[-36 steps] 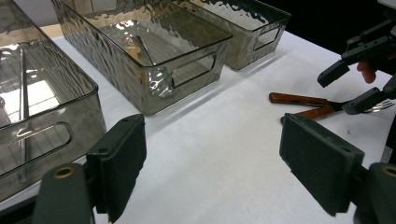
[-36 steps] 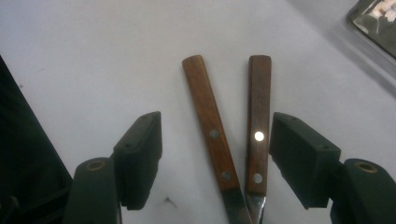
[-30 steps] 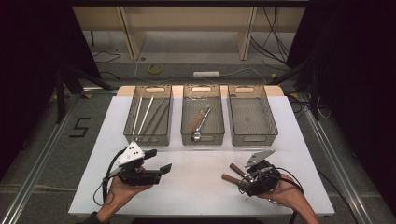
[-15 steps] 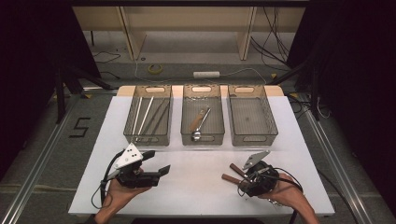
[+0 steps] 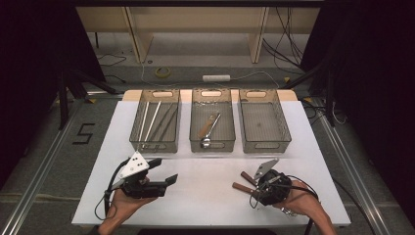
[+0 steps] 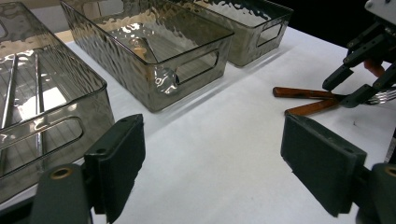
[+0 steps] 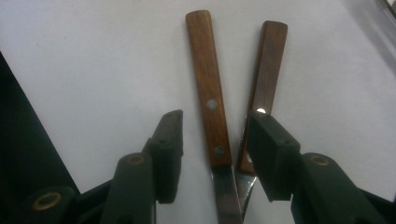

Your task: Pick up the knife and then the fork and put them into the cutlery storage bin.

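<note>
Knives point(image 7: 219, 98) with brown wood handles lie on the white table point(image 5: 205, 196), close to the person, on the right side. Two of them are side by side, almost touching near the metal part.

Right gripper point(image 7: 215, 140) is down over them. Its jaws have just been closing, and both handles sit between them. The right pad looks like it meets the right knife point(image 7: 264, 74). The left pad has a gap to the left knife point(image 7: 208, 88). So the jaws are part way in and not yet tight on anything.

To do this well, I think the jaws should close on one handle only. Now both are in the gap, so the gripper may pinch two or push one away. Shifting a bit to one side may help. Close slowly, with the pads flat on the wood near the metal part, so the knife does not tip when lifted.

Each knife is long and thin. In the right gripper view the handles point away from the gripper and the blades point back under it. In the high view they point to the left, spread a little like a V.

Left gripper point(image 5: 156, 178) waits just above the table, jaws wide apart, holding nothing.

Farther off stand three trays. The left tray point(image 5: 155, 147) has thin sticks, the middle tray point(image 5: 212, 145) has a spoon point(image 5: 209, 132), and the right tray point(image 5: 266, 146) looks bare.
</note>
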A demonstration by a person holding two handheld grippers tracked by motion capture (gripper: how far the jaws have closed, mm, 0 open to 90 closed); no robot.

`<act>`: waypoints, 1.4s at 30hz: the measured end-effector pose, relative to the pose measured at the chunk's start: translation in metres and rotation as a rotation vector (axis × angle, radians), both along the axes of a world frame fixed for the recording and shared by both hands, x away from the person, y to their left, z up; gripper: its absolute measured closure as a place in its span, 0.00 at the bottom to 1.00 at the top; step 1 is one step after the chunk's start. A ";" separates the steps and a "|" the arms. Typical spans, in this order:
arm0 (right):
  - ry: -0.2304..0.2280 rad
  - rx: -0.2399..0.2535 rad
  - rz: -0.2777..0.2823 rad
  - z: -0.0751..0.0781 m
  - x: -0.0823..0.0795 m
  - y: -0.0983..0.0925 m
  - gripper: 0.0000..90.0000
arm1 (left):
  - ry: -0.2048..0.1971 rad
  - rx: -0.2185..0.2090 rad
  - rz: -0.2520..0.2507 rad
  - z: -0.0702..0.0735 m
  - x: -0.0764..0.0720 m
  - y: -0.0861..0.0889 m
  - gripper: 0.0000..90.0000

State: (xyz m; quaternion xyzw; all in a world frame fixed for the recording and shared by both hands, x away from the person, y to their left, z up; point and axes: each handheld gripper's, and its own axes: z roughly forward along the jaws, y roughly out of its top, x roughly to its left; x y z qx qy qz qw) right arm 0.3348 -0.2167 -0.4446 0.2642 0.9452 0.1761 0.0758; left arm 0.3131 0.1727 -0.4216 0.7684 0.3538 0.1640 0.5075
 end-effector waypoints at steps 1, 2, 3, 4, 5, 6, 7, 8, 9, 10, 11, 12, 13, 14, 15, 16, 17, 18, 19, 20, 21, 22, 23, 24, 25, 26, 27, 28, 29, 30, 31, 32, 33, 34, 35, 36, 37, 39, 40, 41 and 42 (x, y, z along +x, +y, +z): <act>0.000 -0.004 0.005 -0.001 0.000 0.001 0.66 | 0.000 0.003 -0.002 0.000 0.000 0.000 0.24; 0.002 -0.014 0.012 -0.001 0.000 0.001 0.66 | 0.003 0.002 -0.002 0.000 0.000 0.000 0.24; 0.002 -0.021 0.015 -0.002 0.000 0.002 0.67 | 0.004 0.002 -0.001 0.000 0.000 0.000 0.24; 0.004 -0.026 0.020 -0.004 0.000 0.003 0.68 | 0.006 -0.004 0.002 -0.001 0.000 0.000 0.24; 0.006 -0.037 0.020 -0.004 0.000 0.004 0.69 | 0.006 -0.007 0.003 -0.001 0.001 0.000 0.23; 0.007 -0.038 0.024 -0.006 0.001 0.005 0.70 | 0.004 -0.007 0.004 0.000 0.001 0.000 0.23; 0.011 -0.046 0.021 -0.007 0.001 0.006 0.71 | 0.001 -0.008 0.004 0.000 0.000 0.000 0.23; 0.013 -0.053 0.025 -0.008 0.002 0.006 0.72 | 0.000 -0.006 0.003 0.000 0.000 0.000 0.23; 0.012 -0.061 0.031 -0.009 0.002 0.006 0.72 | 0.001 -0.007 0.004 0.000 0.000 0.000 0.23; 0.010 -0.066 0.035 -0.010 0.003 0.006 0.73 | 0.000 -0.006 0.003 0.000 0.000 0.000 0.23; 0.011 -0.071 0.035 -0.010 0.003 0.007 0.74 | 0.000 -0.005 0.003 0.000 0.000 0.000 0.23; 0.012 -0.071 0.032 -0.010 0.003 0.007 0.74 | 0.000 -0.006 0.002 -0.001 0.000 0.000 0.23; 0.011 -0.072 0.035 -0.010 0.003 0.007 0.75 | 0.000 -0.006 0.001 -0.001 0.000 0.000 0.23; 0.015 -0.076 0.036 -0.010 0.003 0.007 0.75 | 0.002 -0.005 0.001 -0.001 0.000 0.000 0.23; 0.022 -0.078 0.033 -0.010 0.003 0.008 0.75 | 0.002 -0.004 0.000 -0.001 0.000 0.000 0.23; 0.023 -0.080 0.040 -0.011 0.004 0.007 0.76 | 0.002 -0.004 0.000 -0.001 0.000 0.000 0.23; 0.025 -0.078 0.041 -0.011 0.004 0.007 0.76 | 0.002 -0.004 0.000 -0.001 0.000 0.000 0.23; 0.027 -0.080 0.038 -0.011 0.004 0.008 0.77 | 0.002 -0.004 0.001 -0.001 0.000 0.000 0.23; 0.029 -0.083 0.040 -0.011 0.004 0.008 0.77 | 0.002 -0.003 0.001 -0.001 0.000 0.000 0.23; 0.030 -0.085 0.041 -0.011 0.004 0.008 0.77 | 0.003 -0.002 0.002 -0.001 0.000 0.000 0.23; 0.028 -0.086 0.044 -0.011 0.005 0.008 0.77 | 0.003 -0.002 0.003 -0.001 0.000 0.000 0.23; 0.028 -0.089 0.049 -0.011 0.005 0.008 0.78 | 0.000 -0.004 0.004 -0.001 0.000 0.000 0.23; 0.029 -0.092 0.051 -0.011 0.005 0.008 0.78 | 0.000 -0.001 0.003 -0.001 0.000 0.000 0.23; 0.030 -0.097 0.052 -0.011 0.005 0.008 0.79 | 0.002 -0.003 0.003 -0.001 0.000 0.000 0.23; 0.034 -0.100 0.049 -0.011 0.006 0.008 0.79 | 0.003 -0.002 0.004 -0.001 0.000 0.000 0.23; 0.042 -0.105 0.046 -0.011 0.006 0.009 0.79 | 0.003 -0.001 0.003 -0.001 0.000 0.000 0.23; 0.042 -0.109 0.055 -0.012 0.006 0.009 0.80 | 0.004 0.000 0.003 -0.001 0.000 0.000 0.23; 0.046 -0.114 0.052 -0.012 0.006 0.009 0.80 | 0.004 0.001 0.003 -0.001 0.000 -0.001 0.23; 0.050 -0.115 0.052 -0.012 0.007 0.010 0.80 | 0.003 0.001 0.003 -0.001 0.000 -0.001 0.23; 0.055 -0.115 0.041 -0.012 0.007 0.010 0.80 | 0.003 0.001 0.003 -0.001 0.000 -0.001 0.23; 0.056 -0.116 0.047 -0.012 0.008 0.010 0.80 | 0.004 0.002 0.003 -0.001 0.000 -0.001 0.23; 0.062 -0.119 0.045 -0.012 0.008 0.010 0.80 | 0.002 0.001 0.004 -0.001 0.000 -0.001 0.23; 0.062 -0.119 0.047 -0.012 0.008 0.010 0.81 | 0.002 0.001 0.004 -0.001 0.000 -0.001 0.23; 0.065 -0.120 0.047 -0.012 0.009 0.011 0.81 | 0.004 0.001 0.002 -0.001 0.000 -0.001 0.23; 0.071 -0.121 0.042 -0.012 0.008 0.011 0.81 | 0.004 0.001 0.003 -0.001 0.000 -0.001 0.23; 0.070 -0.125 0.050 -0.012 0.009 0.011 0.82 | 0.004 0.001 0.003 -0.001 0.000 -0.001 0.23; 0.071 -0.126 0.050 -0.012 0.009 0.011 0.82 | 0.004 0.000 0.004 -0.002 0.000 -0.001 0.23; 0.076 -0.126 0.047 -0.012 0.009 0.012 0.82 | 0.003 0.004 0.003 -0.002 0.000 -0.001 0.23; 0.077 -0.126 0.049 -0.012 0.009 0.012 0.83 | 0.003 0.006 0.003 -0.002 0.000 -0.001 0.23; 0.077 -0.128 0.051 -0.012 0.010 0.012 0.83 | 0.003 0.007 0.002 -0.002 0.000 -0.002 0.23; 0.079 -0.130 0.054 -0.012 0.010 0.012 0.83 | 0.003 0.007 0.002 -0.002 0.000 -0.002 0.23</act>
